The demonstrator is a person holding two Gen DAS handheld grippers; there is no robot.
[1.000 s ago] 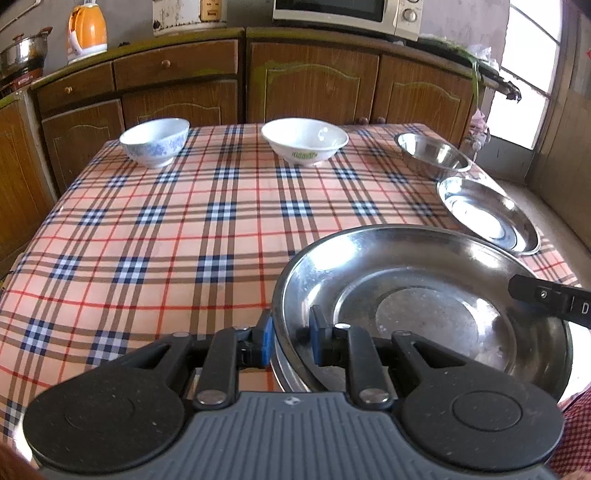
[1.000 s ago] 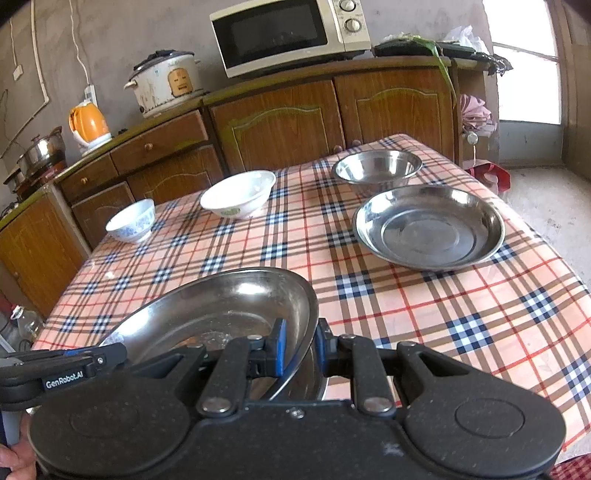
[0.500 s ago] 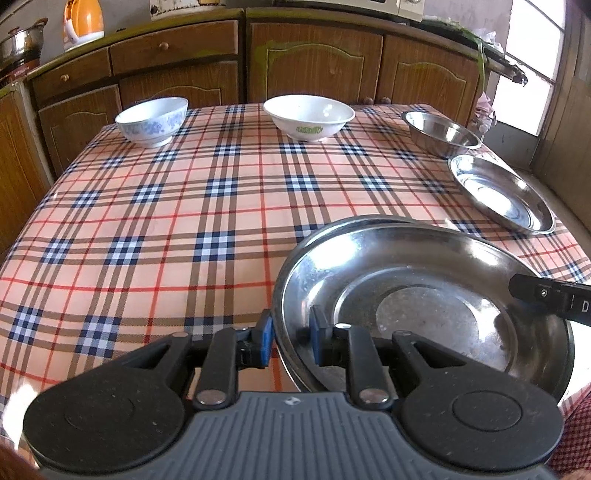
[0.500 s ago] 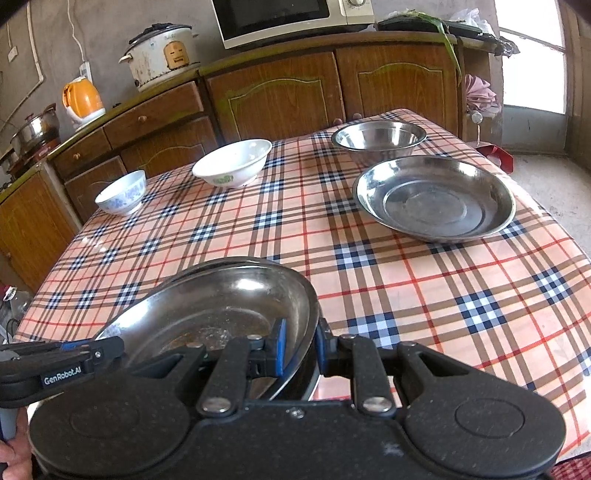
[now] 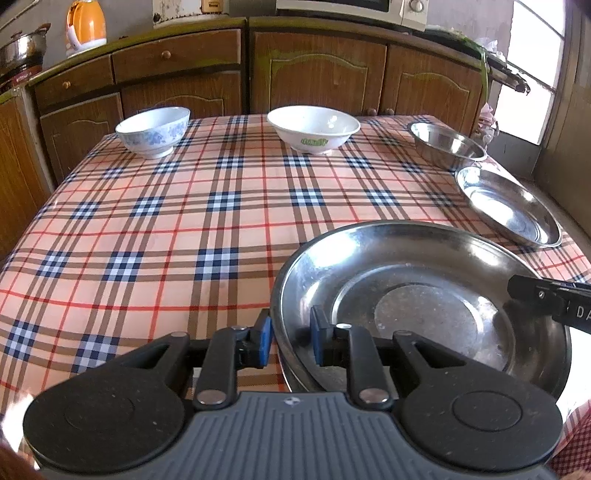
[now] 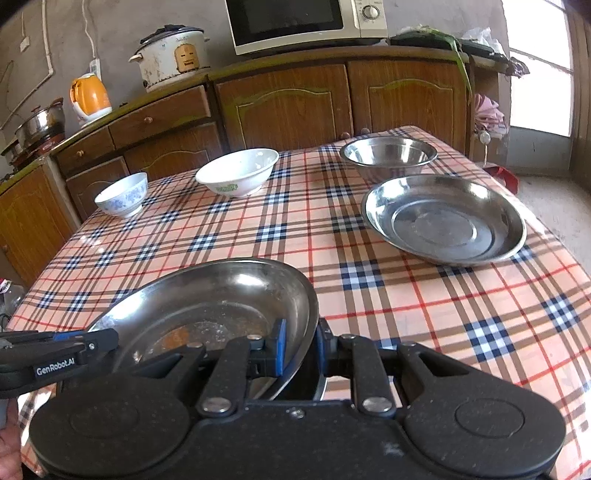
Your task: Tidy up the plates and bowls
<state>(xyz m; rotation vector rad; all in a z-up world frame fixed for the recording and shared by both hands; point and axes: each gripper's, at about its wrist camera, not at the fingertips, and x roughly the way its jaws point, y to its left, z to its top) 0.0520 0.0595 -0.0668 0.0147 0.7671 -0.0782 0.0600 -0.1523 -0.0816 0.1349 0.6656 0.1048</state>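
Left wrist view: my left gripper (image 5: 290, 339) has its blue pads either side of the near rim of the large round stainless steel plate (image 5: 421, 314), closed on it. A second steel rim shows just beneath that plate at its near edge, so it sits on or just over another plate; I cannot tell if they touch. The right gripper (image 5: 554, 299) reaches in at the plate's right edge. Farther back on the plaid tablecloth (image 5: 184, 229) I see a small white bowl with blue flowers (image 5: 153, 131), a wide white bowl with a green mark (image 5: 313, 129), a deep steel bowl (image 5: 447, 147) and, just beside it, a shallow steel plate (image 5: 509, 206).

Right wrist view: the right gripper (image 6: 301, 347) clamps the held plate's (image 6: 207, 306) right rim, one pad inside, one outside. The left gripper (image 6: 59, 354) meets the opposite edge. The plate hangs tilted over the table's near side, well apart from the other dishes. A microwave (image 6: 306, 22), rice cooker (image 6: 170, 59) and orange kettle (image 6: 90, 96) stand on the counter.
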